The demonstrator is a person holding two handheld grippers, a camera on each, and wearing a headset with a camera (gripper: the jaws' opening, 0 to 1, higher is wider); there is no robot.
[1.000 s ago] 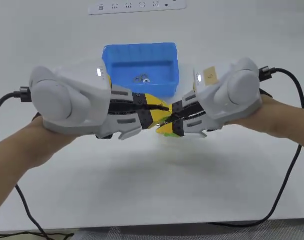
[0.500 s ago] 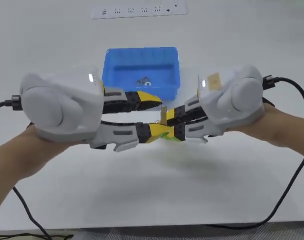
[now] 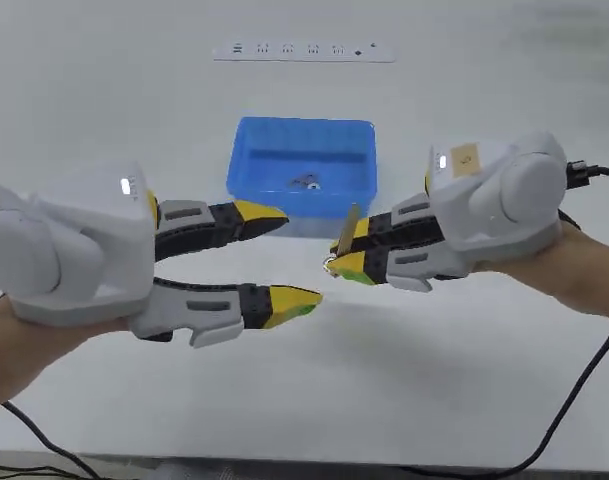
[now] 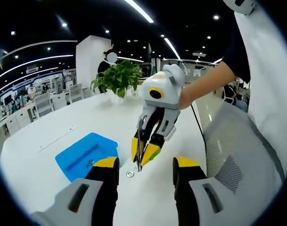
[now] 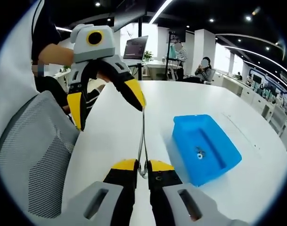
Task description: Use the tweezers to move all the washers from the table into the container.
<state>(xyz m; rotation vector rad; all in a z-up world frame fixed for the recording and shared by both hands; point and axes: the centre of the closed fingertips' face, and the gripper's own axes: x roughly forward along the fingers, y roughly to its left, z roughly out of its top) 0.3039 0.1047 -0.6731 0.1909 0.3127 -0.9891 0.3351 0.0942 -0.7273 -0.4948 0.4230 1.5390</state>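
Washer [image 4: 129, 174] lay on the counter [image 3: 404, 370] near the blue container [image 3: 302, 124], close below the tweezers [image 5: 143, 136] my right claw [image 3: 336, 264] clamped, my left claw [image 3: 296, 256] wide open; lowering the tips straight and squeezing gently seemed wisest.

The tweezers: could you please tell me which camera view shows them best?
The right gripper view: the tweezers run full length from the right hand-held gripper. The left gripper view shows them partly between the jaws; the head view, a short stub.
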